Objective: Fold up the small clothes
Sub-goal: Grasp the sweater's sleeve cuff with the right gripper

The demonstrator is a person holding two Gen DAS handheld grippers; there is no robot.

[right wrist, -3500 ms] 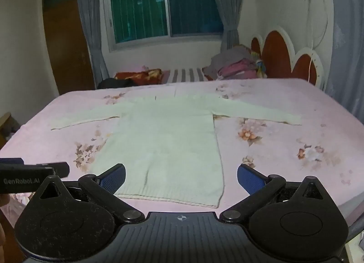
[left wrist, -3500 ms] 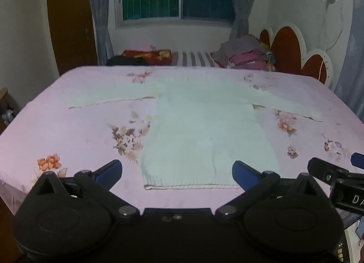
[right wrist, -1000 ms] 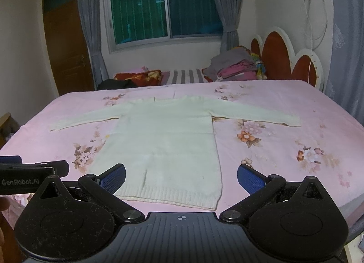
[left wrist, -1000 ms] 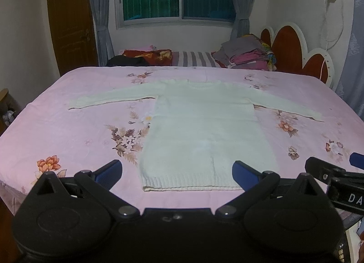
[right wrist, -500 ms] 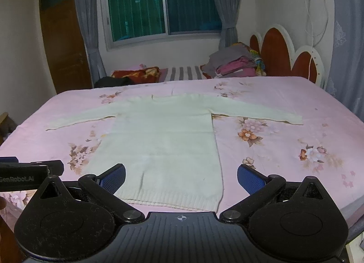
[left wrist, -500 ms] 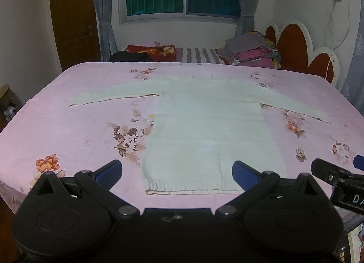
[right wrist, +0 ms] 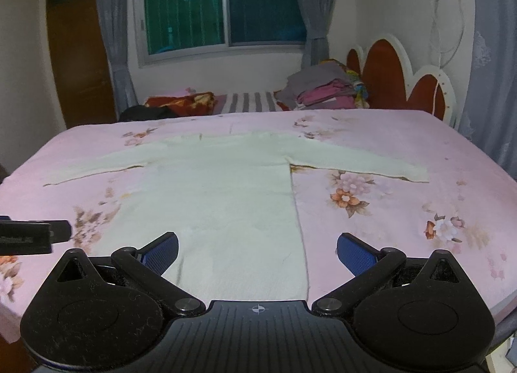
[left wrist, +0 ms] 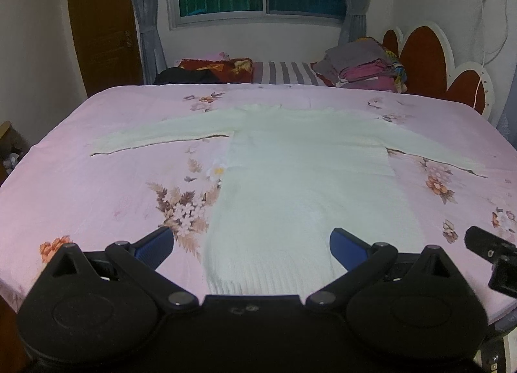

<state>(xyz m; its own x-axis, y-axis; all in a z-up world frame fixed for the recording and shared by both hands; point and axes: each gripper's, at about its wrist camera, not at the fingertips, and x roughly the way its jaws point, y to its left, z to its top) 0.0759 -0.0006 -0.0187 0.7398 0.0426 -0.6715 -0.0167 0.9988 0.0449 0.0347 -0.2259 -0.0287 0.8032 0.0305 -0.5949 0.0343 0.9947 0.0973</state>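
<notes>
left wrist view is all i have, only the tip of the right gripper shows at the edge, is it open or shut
Observer: Open. The right gripper has its jaws spread wide and holds nothing.
Operator: ok and what is it lined up with
Observer: The right side edge of the white sweater, near the hem. That edge runs down between its two fingers, with pink bedsheet showing to the right of it.

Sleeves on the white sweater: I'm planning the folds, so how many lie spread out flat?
2. One sleeve stretches left from the sweater body, the other sleeve stretches right; both lie flat on the pink bedsheet.
</notes>
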